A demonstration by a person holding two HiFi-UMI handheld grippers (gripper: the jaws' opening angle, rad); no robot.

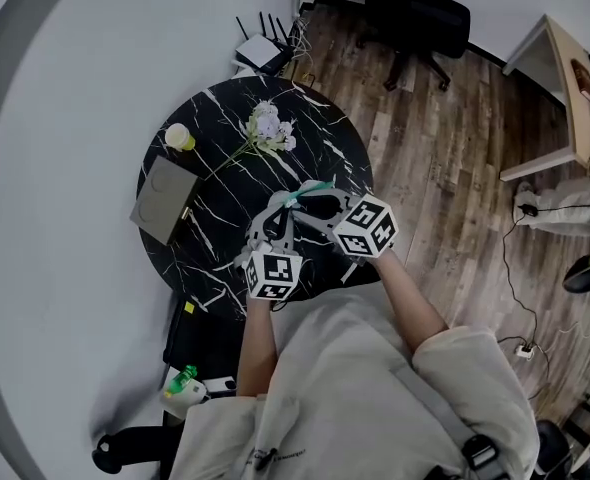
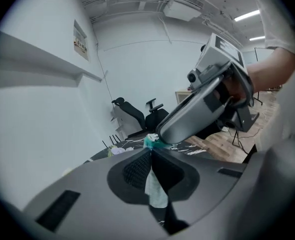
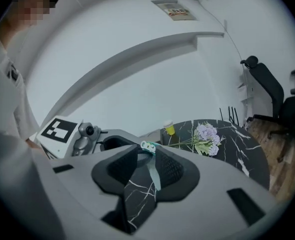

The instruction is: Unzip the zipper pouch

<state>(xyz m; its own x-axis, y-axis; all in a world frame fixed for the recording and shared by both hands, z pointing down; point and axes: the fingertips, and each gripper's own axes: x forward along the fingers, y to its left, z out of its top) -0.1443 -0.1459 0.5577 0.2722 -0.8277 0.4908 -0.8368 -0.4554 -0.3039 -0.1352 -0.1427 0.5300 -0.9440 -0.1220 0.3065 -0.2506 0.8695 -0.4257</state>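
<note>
Fabric of the zipper pouch (image 2: 155, 184) sits pinched in my left hand-held gripper (image 2: 150, 154). Its jaws are pressed together on a pale fold of cloth, and a teal edge of the pouch shows just past their tips.

My right hand-held gripper (image 3: 145, 154) stands with its jaws apart. A thin teal strip (image 3: 152, 170) of the pouch runs down through the gap, lying close along the right-hand pad (image 3: 171, 170). It has a small pale tab (image 3: 147, 146) at its top. I can see black marble through the rest of the gap, so the pads are not pressing on anything.

From the head view, both tools meet tip to tip over the round black counter (image 1: 225, 203). The pouch is stretched between them, on the side of the flowers (image 1: 268, 128) nearest to me. The left tool's marker cube (image 1: 272, 274) is by the counter's near rim, and the right one's cube (image 1: 366, 226) is to the right of it, both nearer to me than the flowers.

A yellow cup (image 1: 180, 138) stands left of the flowers. A grey folder (image 1: 165, 201) lies left of the flowers and nearer to me, overhanging the rim. An office chair (image 1: 417, 18) is on the wooden floor well beyond the flowers, to their right.
</note>
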